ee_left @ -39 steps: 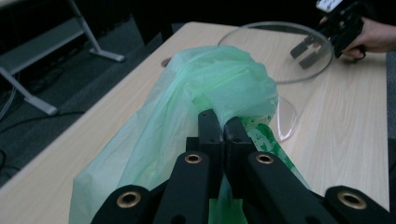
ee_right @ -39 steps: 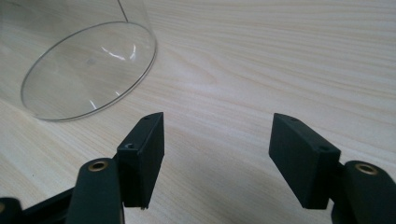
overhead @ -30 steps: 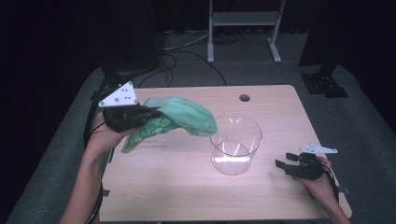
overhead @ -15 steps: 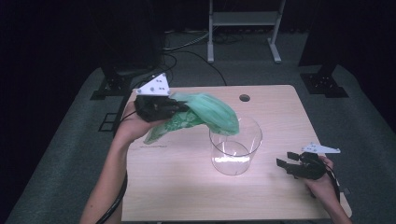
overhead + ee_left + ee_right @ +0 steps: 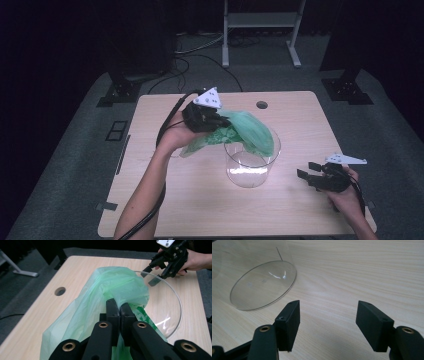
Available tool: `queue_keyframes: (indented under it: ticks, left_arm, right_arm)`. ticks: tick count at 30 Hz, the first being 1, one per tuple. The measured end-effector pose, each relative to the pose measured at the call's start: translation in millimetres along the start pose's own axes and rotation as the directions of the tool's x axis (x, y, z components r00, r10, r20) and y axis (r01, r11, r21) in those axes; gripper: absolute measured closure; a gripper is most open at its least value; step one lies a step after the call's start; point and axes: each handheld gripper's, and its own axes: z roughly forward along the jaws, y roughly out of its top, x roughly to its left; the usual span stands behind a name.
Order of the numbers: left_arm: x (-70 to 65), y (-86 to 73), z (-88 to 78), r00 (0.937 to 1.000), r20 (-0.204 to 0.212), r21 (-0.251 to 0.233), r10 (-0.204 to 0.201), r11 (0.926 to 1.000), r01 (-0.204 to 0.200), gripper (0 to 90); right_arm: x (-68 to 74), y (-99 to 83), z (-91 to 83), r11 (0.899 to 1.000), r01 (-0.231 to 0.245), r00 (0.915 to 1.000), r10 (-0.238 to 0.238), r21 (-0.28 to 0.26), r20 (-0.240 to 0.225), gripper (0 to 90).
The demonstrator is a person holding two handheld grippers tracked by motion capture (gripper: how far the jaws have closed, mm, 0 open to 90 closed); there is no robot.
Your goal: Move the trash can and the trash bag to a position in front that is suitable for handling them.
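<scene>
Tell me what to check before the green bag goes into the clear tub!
1. Left tongs pinched tight on the green bag: ok.
2. Bag over the mouth of the clear tub: ok, its front end hangs across the rim.
3. Tub upright on the table: ok.
4. Inside of the tub free: ok, the bottom shows bare through the wall.
5. Right tongs steadying the tub: not ok, they are open and sit apart from it, beside it on the table.
6. Whole bag will fit inside: cannot tell, its tail trails behind the left tongs.
</scene>
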Motion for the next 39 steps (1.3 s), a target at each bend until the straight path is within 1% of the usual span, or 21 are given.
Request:
queue_keyframes:
  ticks: [1, 2, 3, 4, 6, 7, 8, 10, 14, 16, 19, 25, 29, 30, 31, 33, 34, 35, 36, 37, 39]
  left_arm:
    - [-0.7, 0.8, 4.9, 1.0000, 0.008, 0.001, -0.001, 1.0000, 0.001, 87.7]
    - [-1.5, 1.9, 9.4, 0.9999, 0.007, -0.004, -0.015, 0.9999, 0.015, 78.1]
    - [-2.2, 2.8, 13.5, 0.9996, 0.004, -0.003, -0.027, 0.9996, 0.027, 64.9]
    - [-2.4, 3.6, 16.5, 0.9993, 0.001, 0.001, -0.037, 0.9993, 0.037, 54.4]
    - [-1.6, 4.3, 19.5, 0.9968, -0.011, -0.010, -0.079, 0.9968, 0.079, 37.0]
    - [-0.7, 3.9, 19.0, 0.9953, -0.008, -0.023, -0.096, 0.9951, 0.096, 33.6]
    - [0.0, 3.3, 18.2, 0.9946, -0.007, -0.034, -0.104, 0.9941, 0.103, 32.6]
    - [0.9, 2.0, 16.3, 0.9924, -0.011, -0.046, -0.122, 0.9915, 0.122, 26.3]
    - [1.3, -1.5, 11.9, 0.9906, -0.022, -0.057, -0.135, 0.9894, 0.134, 22.2]
    - [1.7, -4.5, 8.9, 0.9892, -0.017, -0.072, -0.146, 0.9869, 0.144, 20.4]
    - [2.0, -10.5, 5.2, 0.9864, -0.021, -0.086, -0.163, 0.9833, 0.161, 19.1]
    - [2.6, -27.2, -1.3, 0.9813, -0.021, -0.095, -0.191, 0.9774, 0.189, 18.0]
    - [2.0, -38.9, -6.1, 0.9765, -0.021, -0.109, -0.214, 0.9714, 0.211, 16.7]
    - [1.8, -41.7, -7.8, 0.9763, -0.022, -0.113, -0.215, 0.9708, 0.212, 16.7]
    - [1.1, -44.5, -9.3, 0.9740, -0.018, -0.121, -0.226, 0.9675, 0.222, 16.7]
    - [-0.2, -50.2, -12.0, 0.9725, -0.017, -0.133, -0.232, 0.9644, 0.228, 15.8]
    - [-0.9, -53.0, -13.0, 0.9716, -0.021, -0.129, -0.236, 0.9643, 0.231, 12.8]
    - [-1.7, -56.1, -14.1, 0.9712, -0.021, -0.132, -0.237, 0.9635, 0.233, 11.9]
    - [-2.0, -59.4, -15.2, 0.9705, -0.019, -0.137, -0.240, 0.9622, 0.236, 11.8]
    - [-2.6, -62.5, -15.8, 0.9684, -0.018, -0.142, -0.249, 0.9593, 0.244, 11.5]
    - [-4.3, -68.2, -16.6, 0.9668, -0.019, -0.146, -0.255, 0.9574, 0.249, 9.9]
  right_arm:
    - [-0.1, 0.0, 0.0, 1.000, 0.000, 1.0000, 0.000, 0.000, -0.001, 35.5]
    - [-0.2, 0.1, 0.1, 1.000, 0.000, 1.0000, 0.000, 0.001, -0.001, 35.5]
    - [-0.1, 0.1, 0.0, 1.000, 0.000, 1.0000, 0.000, 0.000, -0.003, 35.5]
    - [0.0, 0.1, -0.1, 1.000, 0.001, 1.0000, -0.001, -0.001, -0.004, 35.5]
    - [0.1, 0.1, -0.4, 1.000, 0.001, 1.0000, -0.001, -0.001, -0.004, 35.5]
    - [0.0, 0.1, -0.4, 1.000, 0.001, 1.0000, -0.001, -0.002, -0.005, 35.5]
    - [-0.1, 0.0, -0.4, 1.000, 0.001, 1.0000, -0.001, -0.001, -0.005, 35.5]
    - [-0.2, -0.3, 0.1, 1.000, 0.002, 1.0000, -0.002, 0.003, -0.004, 35.5]
    - [1.4, 0.2, 1.8, 1.000, 0.007, 1.0000, -0.007, 0.006, -0.007, 35.5]
    - [2.7, 0.7, 2.6, 1.000, 0.009, 0.9999, -0.009, 0.007, -0.009, 35.4]
    - [3.4, 1.4, 3.6, 1.000, 0.012, 0.9998, -0.012, 0.008, -0.014, 35.4]
    - [5.3, 2.5, 5.4, 1.000, 0.021, 0.9993, -0.021, 0.011, -0.029, 35.1]
    - [4.9, 3.6, 5.6, 1.000, 0.024, 0.9986, -0.023, 0.010, -0.047, 36.9]
    - [4.9, 3.9, 5.5, 1.000, 0.024, 0.9985, -0.023, 0.008, -0.049, 36.9]
    - [5.0, 4.3, 5.3, 1.000, 0.022, 0.9984, -0.022, 0.007, -0.053, 37.0]
    - [5.1, 5.4, 4.6, 1.000, 0.028, 0.9980, -0.027, 0.007, -0.057, 37.2]
    - [5.1, 6.4, 3.9, 0.999, 0.032, 0.9977, -0.032, 0.003, -0.061, 38.7]
    - [5.3, 7.7, 2.8, 1.000, 0.030, 0.9972, -0.030, -0.004, -0.069, 40.4]
    - [5.2, 9.4, 1.4, 1.000, 0.027, 0.9965, -0.028, -0.011, -0.079, 42.7]
    - [5.5, 11.5, -0.5, 0.999, 0.029, 0.9960, -0.031, -0.023, -0.084, 43.9]
    - [5.5, 16.9, -3.9, 0.998, 0.039, 0.9938, -0.043, -0.039, -0.103, 43.8]
